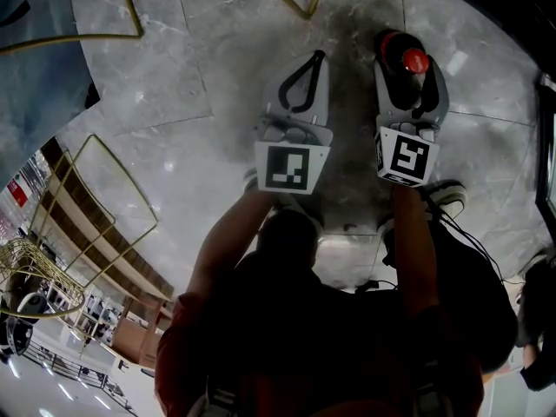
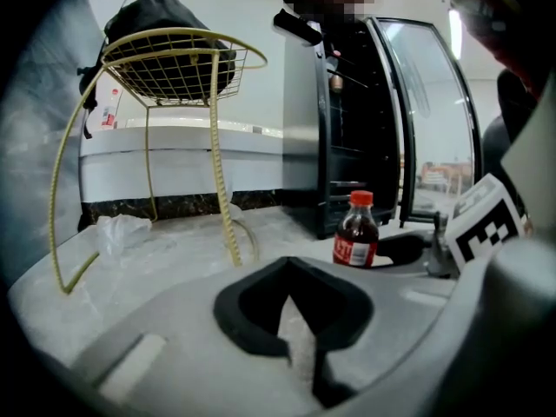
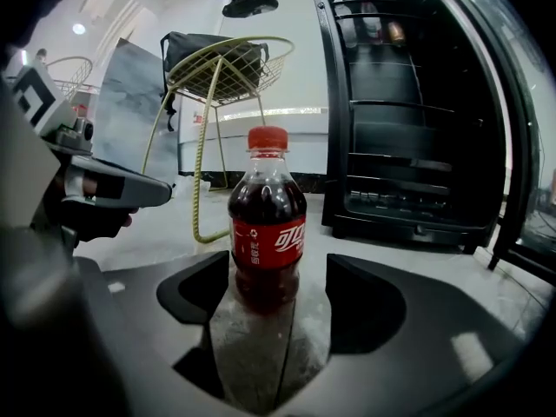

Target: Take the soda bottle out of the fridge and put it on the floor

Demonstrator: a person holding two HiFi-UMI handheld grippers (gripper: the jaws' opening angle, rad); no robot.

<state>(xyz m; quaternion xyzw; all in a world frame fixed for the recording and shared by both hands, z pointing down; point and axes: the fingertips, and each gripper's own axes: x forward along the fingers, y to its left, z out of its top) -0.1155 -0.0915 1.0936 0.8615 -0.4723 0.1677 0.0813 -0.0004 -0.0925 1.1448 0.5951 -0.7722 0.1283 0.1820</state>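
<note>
The soda bottle (image 1: pixel 398 52), dark cola with a red cap and red label, stands upright on the grey marble floor (image 1: pixel 217 68). My right gripper (image 1: pixel 407 57) straddles it low down, jaws open. In the right gripper view the bottle (image 3: pixel 267 224) sits between the black pads (image 3: pixel 365 294), with a gap on its right side. My left gripper (image 1: pixel 317 56) hangs just left of it, its tips meeting, nothing held. From the left gripper (image 2: pixel 291 266) view the bottle (image 2: pixel 355 237) stands to the right, in front of the black fridge (image 2: pixel 356 120).
The fridge (image 3: pixel 408 102) stands behind the bottle with its glass door (image 2: pixel 434 120) swung open. A yellow wire basket stand (image 3: pixel 226 68) holding a black bag is to the left. A crumpled plastic bag (image 2: pixel 122 228) lies on the floor. The person's shoe (image 1: pixel 443 196) is near the grippers.
</note>
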